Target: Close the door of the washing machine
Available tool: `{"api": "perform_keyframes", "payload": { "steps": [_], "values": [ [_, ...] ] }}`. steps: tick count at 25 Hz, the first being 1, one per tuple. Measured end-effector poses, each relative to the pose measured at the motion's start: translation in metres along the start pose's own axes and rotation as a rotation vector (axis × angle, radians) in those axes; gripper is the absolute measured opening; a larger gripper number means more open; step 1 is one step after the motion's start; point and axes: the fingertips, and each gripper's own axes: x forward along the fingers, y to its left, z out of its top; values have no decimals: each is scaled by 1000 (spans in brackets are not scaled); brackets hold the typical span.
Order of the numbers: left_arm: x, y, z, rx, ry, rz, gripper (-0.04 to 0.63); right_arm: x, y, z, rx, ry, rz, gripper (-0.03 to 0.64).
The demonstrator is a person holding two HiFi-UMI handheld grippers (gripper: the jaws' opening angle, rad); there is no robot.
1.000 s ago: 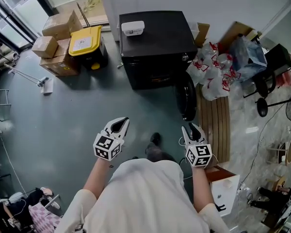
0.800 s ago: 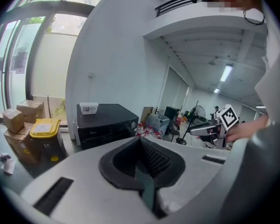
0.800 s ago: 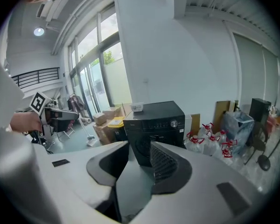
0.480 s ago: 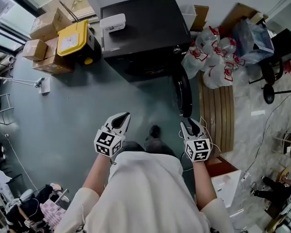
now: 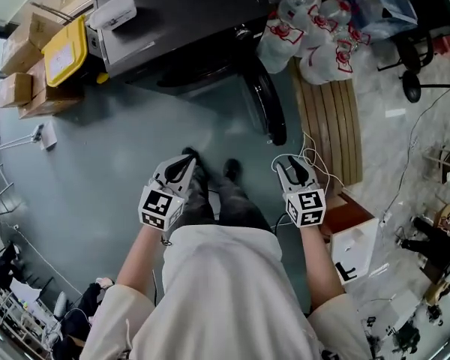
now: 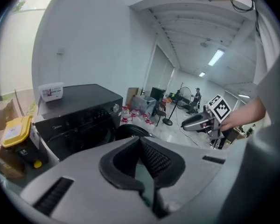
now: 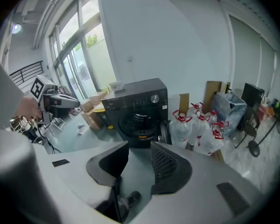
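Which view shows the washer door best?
Head view: the whole door shows from above, swung out from the washer. Right gripper view gives it edge-on beside the drum opening. Left gripper view shows only its dark upper part.

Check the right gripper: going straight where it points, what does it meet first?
Likely the grey floor short of the washing machine: the right gripper tilts downward, jaws apart, floor showing between them. The open door lies just beyond, so depth is uncertain.

Washing machine [image 5: 187,13] 1, door [image 5: 268,107] 1, white box [image 5: 114,10] 1, yellow bin [image 5: 64,51] 1, hand-held grippers [image 5: 184,162] [image 5: 288,166] 2
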Motion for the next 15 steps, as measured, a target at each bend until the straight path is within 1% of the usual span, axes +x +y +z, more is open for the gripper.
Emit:
{"api": "perform_keyframes", "payload": {
  "steps": [8,15],
  "values": [
    [69,21,-43,10,57,-91,8,47,-36,-50,79,57,-76,161],
    [107,33,-86,-7,116,-126,8,89,-67,-101,97,151,-107,161]
  ]
}}
